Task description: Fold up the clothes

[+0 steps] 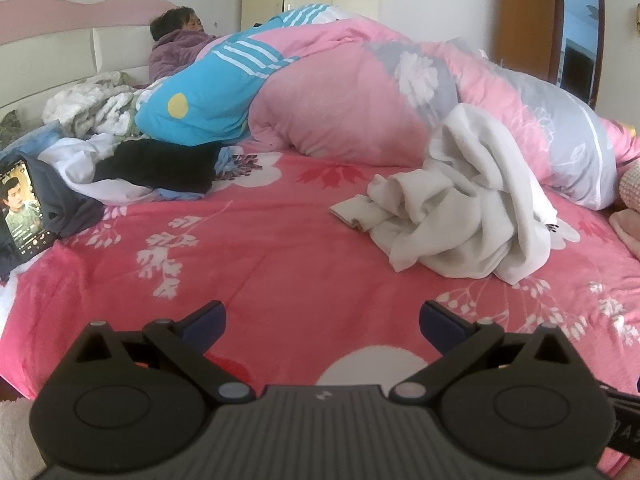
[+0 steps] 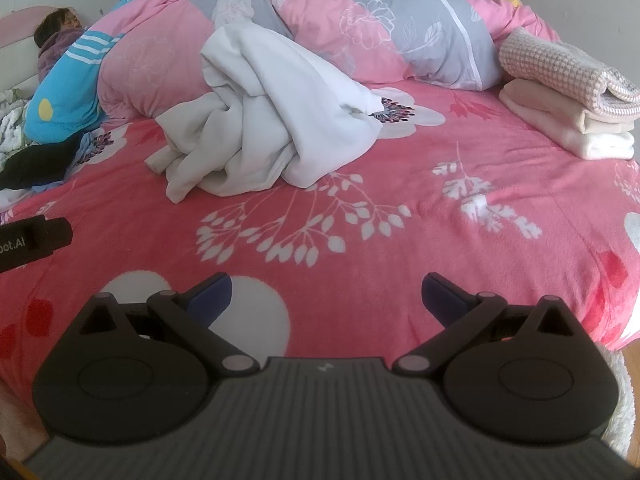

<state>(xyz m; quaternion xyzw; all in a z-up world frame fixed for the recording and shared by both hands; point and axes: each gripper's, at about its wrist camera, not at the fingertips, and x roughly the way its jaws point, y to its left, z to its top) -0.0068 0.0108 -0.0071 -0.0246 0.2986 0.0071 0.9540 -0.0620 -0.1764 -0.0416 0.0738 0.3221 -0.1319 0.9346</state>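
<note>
Your left gripper (image 1: 322, 316) and right gripper (image 2: 326, 290): both spread wide, empty, above the pink bedspread (image 2: 360, 248) | crumpled white garment (image 2: 264, 120): ahead, mid-bed, against the quilt (image 2: 360, 12) | folded stack (image 2: 568, 92): far right | phone (image 1: 24, 208), dark clothes (image 1: 160, 164): left.

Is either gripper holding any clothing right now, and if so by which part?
Nothing is held. The left gripper and right gripper are both open over the bedspread, short of the crumpled white garment.
</note>
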